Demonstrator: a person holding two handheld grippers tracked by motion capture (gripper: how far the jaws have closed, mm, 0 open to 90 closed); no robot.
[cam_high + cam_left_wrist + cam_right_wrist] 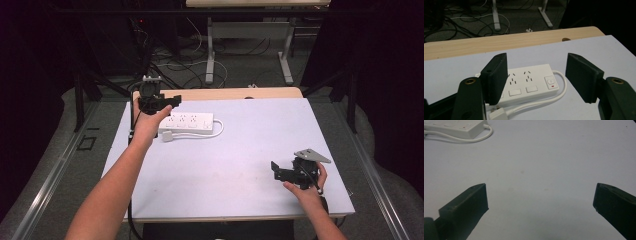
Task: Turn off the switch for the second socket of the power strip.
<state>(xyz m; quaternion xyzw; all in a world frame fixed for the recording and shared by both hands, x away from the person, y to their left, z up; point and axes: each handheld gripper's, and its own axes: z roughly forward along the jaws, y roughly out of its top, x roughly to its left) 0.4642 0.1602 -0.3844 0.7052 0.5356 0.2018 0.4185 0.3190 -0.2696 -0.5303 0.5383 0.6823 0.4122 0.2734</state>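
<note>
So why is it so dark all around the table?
High view: light falls on the table, the surroundings stay black. Left gripper view: the power strip looks sharp, the close gripper soft. Right gripper view: dim, greyish, faint shadow under the cord.

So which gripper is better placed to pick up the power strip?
Left, probably. The left gripper is open right at the power strip, which lies between its jaws in its own view. The right gripper, also open, sits over bare table far from the strip.
</note>
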